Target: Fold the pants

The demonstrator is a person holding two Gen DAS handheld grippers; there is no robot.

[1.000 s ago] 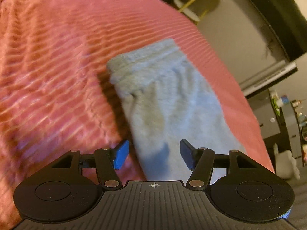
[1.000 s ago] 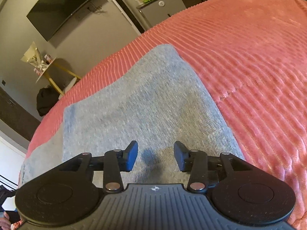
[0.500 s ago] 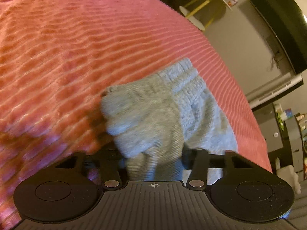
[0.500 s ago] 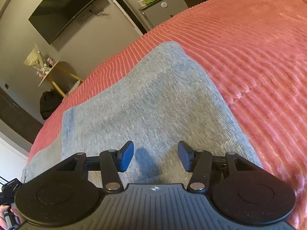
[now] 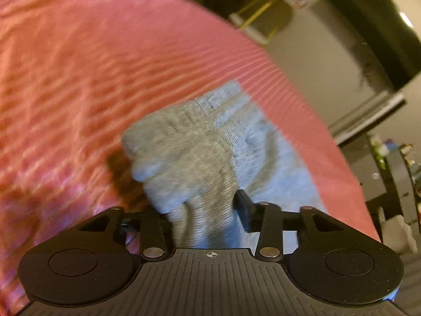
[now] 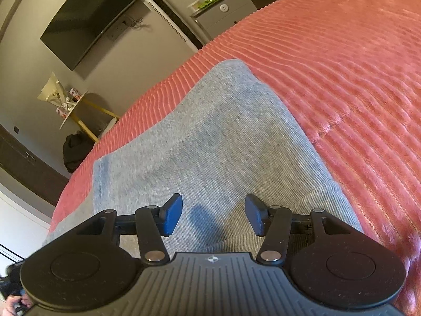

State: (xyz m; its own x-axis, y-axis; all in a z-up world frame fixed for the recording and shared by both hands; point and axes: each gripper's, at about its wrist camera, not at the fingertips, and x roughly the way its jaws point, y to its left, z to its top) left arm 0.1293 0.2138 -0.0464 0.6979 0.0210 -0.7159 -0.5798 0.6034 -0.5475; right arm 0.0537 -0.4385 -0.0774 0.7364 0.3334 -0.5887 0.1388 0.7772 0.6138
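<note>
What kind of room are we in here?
Probably a bedroom or a hotel room. The gray pants lie on a bed's pink ribbed blanket, a flat TV hangs on the wall, and a small round side table stands nearby.

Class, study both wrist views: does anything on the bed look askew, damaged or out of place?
Nothing damaged. The only untidy spot: the grey pants are bunched where the left tool pinches them, while the open right tool looks over flat cloth on the pink bedspread.
</note>
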